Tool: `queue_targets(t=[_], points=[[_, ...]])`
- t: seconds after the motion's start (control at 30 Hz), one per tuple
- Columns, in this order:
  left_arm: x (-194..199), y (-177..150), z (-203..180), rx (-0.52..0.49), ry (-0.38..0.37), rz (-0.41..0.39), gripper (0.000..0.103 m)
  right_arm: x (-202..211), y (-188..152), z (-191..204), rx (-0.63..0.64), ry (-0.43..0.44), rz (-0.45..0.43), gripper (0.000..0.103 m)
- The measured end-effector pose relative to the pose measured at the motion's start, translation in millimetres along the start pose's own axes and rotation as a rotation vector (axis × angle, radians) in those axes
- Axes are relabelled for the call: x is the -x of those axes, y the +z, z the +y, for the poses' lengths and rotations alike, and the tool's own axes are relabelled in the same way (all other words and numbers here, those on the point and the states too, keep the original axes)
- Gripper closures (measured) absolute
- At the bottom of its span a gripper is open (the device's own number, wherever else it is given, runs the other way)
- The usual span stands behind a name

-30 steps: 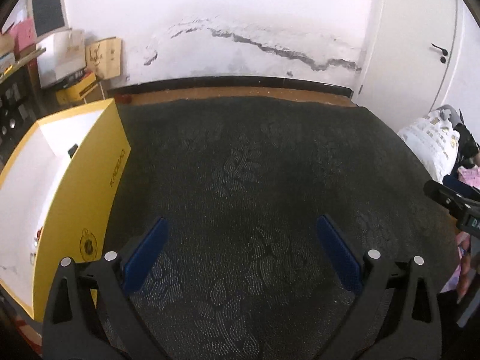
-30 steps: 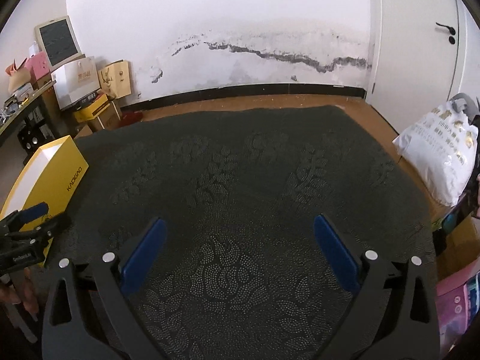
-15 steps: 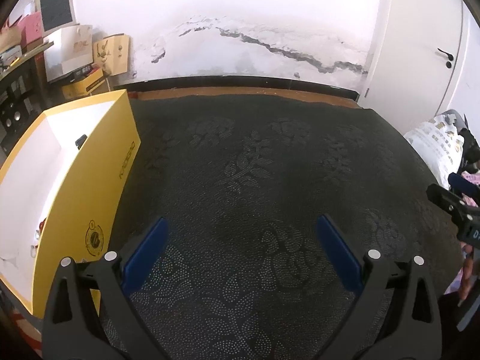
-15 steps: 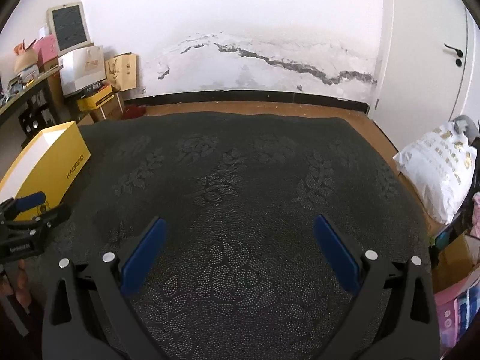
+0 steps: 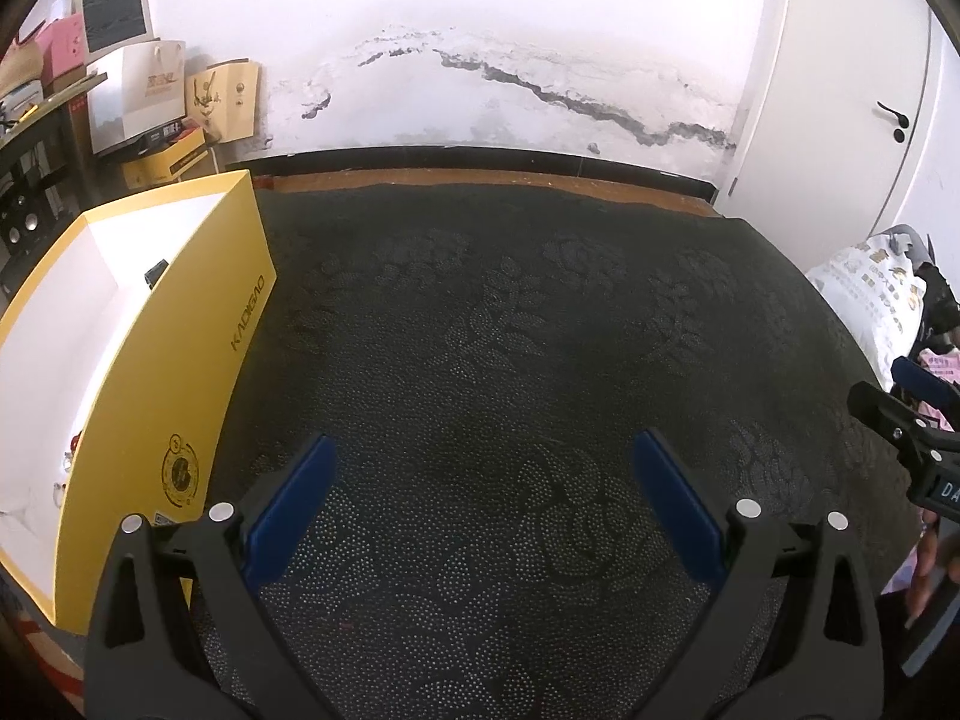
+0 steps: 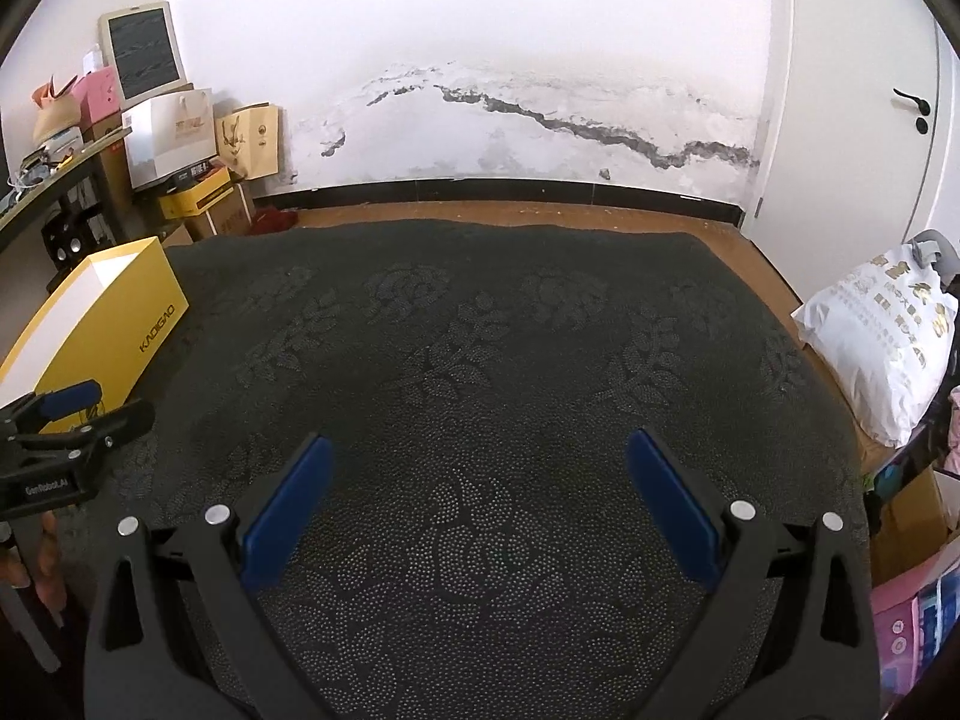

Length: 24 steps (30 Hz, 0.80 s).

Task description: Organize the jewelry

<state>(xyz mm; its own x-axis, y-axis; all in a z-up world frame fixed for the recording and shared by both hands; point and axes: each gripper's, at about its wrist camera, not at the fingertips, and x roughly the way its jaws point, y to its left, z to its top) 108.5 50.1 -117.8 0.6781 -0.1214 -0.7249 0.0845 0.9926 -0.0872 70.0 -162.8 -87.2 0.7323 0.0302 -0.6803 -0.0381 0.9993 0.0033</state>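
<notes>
Both the left gripper and right gripper gape wide, empty, above the dark mat; the yellow box sits left.

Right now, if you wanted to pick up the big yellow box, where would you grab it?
Probably the long upright wall of the yellow box that faces the dark patterned cloth. The box is open on top, so the left claw, open and nearest, could come from above and pinch that thin rim, one finger inside and one outside. The whole box looks too wide to straddle.
</notes>
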Motion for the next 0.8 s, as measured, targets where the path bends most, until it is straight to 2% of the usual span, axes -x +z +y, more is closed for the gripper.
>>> queue_targets(t=[0.8], points=[[-1.4, -2.6, -1.5, -0.011, -0.001, 0.0, 0.007, -1.8, -2.9, -0.3, -0.003, 0.001, -0.001, 0.008]])
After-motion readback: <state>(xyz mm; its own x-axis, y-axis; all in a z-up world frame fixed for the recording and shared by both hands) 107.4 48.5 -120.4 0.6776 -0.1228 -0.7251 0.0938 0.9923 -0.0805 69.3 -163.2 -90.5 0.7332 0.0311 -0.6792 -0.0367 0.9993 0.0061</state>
